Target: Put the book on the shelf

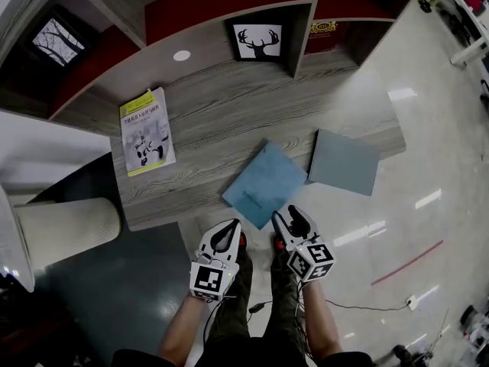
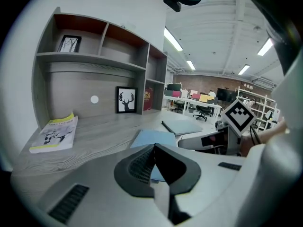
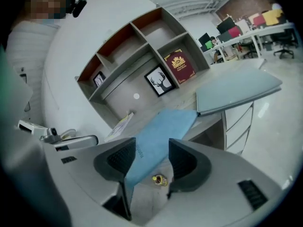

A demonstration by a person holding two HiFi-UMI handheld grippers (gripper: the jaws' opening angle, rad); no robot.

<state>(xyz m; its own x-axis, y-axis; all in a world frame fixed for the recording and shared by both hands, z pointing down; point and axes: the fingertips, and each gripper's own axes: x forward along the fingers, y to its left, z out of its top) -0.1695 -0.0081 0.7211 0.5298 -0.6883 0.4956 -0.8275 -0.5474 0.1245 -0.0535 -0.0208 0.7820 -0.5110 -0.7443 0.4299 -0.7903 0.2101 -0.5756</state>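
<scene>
A light blue book (image 1: 263, 183) lies slanted on the grey wooden desk (image 1: 206, 121), one corner hanging over the front edge. My right gripper (image 1: 291, 220) is open just below that corner; in the right gripper view the blue book (image 3: 161, 131) shows in the gap between the pads without either pad pressing on it. My left gripper (image 1: 224, 238) hangs beside it in front of the desk, jaws shut and empty (image 2: 154, 162). The shelf (image 1: 221, 17) stands at the back of the desk.
A yellow-and-white book (image 1: 145, 132) lies at the desk's left. A grey-blue book (image 1: 344, 161) overhangs the right front edge. In the shelf stand a deer picture (image 1: 257, 41), a red book (image 1: 323, 33) and a tree picture (image 1: 57, 40). A pale cylinder (image 1: 69, 228) stands at left.
</scene>
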